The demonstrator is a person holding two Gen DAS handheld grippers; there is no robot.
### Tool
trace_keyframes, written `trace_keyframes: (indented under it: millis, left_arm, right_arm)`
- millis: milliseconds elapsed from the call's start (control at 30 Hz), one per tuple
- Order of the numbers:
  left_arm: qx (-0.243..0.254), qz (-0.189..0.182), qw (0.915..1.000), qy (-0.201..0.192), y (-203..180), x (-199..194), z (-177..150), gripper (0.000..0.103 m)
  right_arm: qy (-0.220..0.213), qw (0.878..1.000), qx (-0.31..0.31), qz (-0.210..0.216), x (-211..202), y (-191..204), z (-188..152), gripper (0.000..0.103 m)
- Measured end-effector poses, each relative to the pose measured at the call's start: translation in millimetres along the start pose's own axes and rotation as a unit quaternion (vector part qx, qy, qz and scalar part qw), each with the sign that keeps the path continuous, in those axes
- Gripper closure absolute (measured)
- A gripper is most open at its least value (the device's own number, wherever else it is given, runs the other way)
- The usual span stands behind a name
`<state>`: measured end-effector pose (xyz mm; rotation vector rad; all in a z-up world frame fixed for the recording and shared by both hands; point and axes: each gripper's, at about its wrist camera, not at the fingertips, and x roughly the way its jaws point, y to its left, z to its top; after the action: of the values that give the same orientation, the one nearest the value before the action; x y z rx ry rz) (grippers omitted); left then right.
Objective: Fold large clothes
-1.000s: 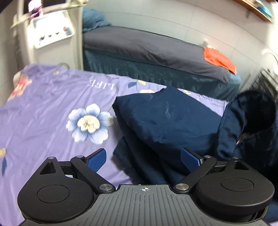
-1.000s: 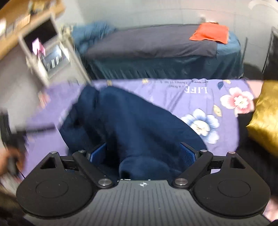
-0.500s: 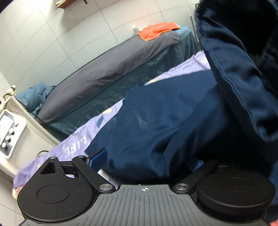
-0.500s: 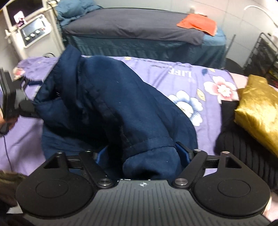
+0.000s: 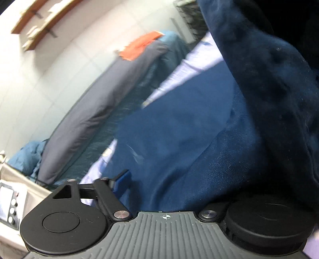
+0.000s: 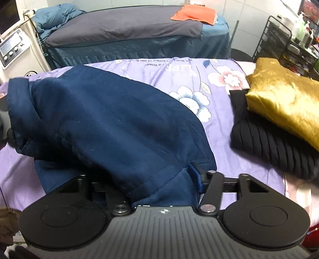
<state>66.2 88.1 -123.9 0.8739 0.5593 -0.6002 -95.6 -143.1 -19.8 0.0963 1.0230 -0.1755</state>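
The navy coat (image 6: 111, 123) is heaped on the purple floral bed (image 6: 223, 143), left of a gold bundle (image 6: 283, 99). A fold is clamped by the just-closing right hand-held gripper (image 6: 159, 179). The left hand-held gripper (image 5: 171, 185) (one finger buried in cloth) cannot be judged.

Walls: we see pale tiled walls (image 5: 49, 65) behind everything, evenly lit and whitish.
Shelf: we make out a brown wooden shelf (image 5: 39, 24) on brackets, high on the wall, blurred.
Far bed: we see a treatment bed (image 6: 127, 29) along the wall, with a grey top sheet and a teal skirt.
On it: an orange cloth (image 6: 194, 13) lies at one end, a bunched blue quilt (image 6: 55, 16) at the other.
Machine: we find a white device with knobs (image 6: 11, 47) standing beside the bed.
Rack: we see a black wire rack (image 6: 287, 37) holding bottles at the right.
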Motion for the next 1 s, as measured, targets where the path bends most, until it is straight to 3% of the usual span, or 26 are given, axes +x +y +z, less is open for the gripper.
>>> trace_keyframes:
  millis: [33, 100, 133, 200, 300, 433, 567, 667, 767, 867, 1000]
  left_arm:
    - [-0.012, 0.008, 0.9999, 0.0, 0.9, 0.9, 6.6, 0.016]
    - [-0.046, 0.028, 0.9986, 0.0, 6.4, -4.1, 16.9, 0.023]
    - [-0.062, 0.034, 0.9975, -0.003, 9.7, -9.2, 18.0, 0.032]
    - [-0.112, 0.039, 0.9929, -0.002, 22.9, -16.7, 30.2, 0.039]
    - [-0.214, 0.036, 0.9759, -0.02, 55.4, -39.9, 53.3, 0.049]
    - [-0.294, 0.066, 0.9505, -0.076, 98.3, -91.6, 88.9, 0.051]
    - [-0.334, 0.13, 0.9244, -0.132, 126.9, -164.8, 101.6, 0.051]
    - [-0.339, 0.172, 0.9118, -0.156, 131.1, -225.1, 98.0, 0.051]
    - [-0.343, 0.199, 0.9026, -0.169, 128.4, -288.8, 90.9, 0.05]
    - [-0.335, 0.23, 0.8933, -0.191, 127.3, -348.9, 97.4, 0.05]
    - [-0.357, 0.237, 0.8688, -0.248, 142.1, -413.9, 119.8, 0.049]
  right_arm:
    - [-0.01, 1.0, -0.005, 0.001, -0.2, 0.4, 2.2, 0.058]
    - [-0.038, 0.999, -0.013, 0.007, -0.8, -1.9, 8.6, 0.075]
    - [-0.051, 0.999, -0.015, 0.01, -0.4, -4.9, 12.6, 0.078]
    - [-0.069, 0.997, -0.01, 0.022, 0.8, -13.6, 24.4, 0.084]
    - [-0.101, 0.991, 0.033, 0.081, -4.8, -37.3, 48.0, 0.086]
    - [-0.181, 0.966, 0.091, 0.162, -40.3, -70.7, 93.0, 0.087]
    - [-0.26, 0.922, 0.083, 0.275, -95.2, -87.6, 122.4, 0.088]
    - [-0.291, 0.894, 0.047, 0.338, -130.2, -93.3, 125.7, 0.088]
    - [-0.322, 0.855, 0.01, 0.406, -166.3, -103.7, 123.9, 0.088]
    - [-0.358, 0.804, -0.026, 0.474, -205.6, -112.8, 131.3, 0.088]
    - [-0.402, 0.732, -0.042, 0.549, -238.0, -127.9, 160.0, 0.089]
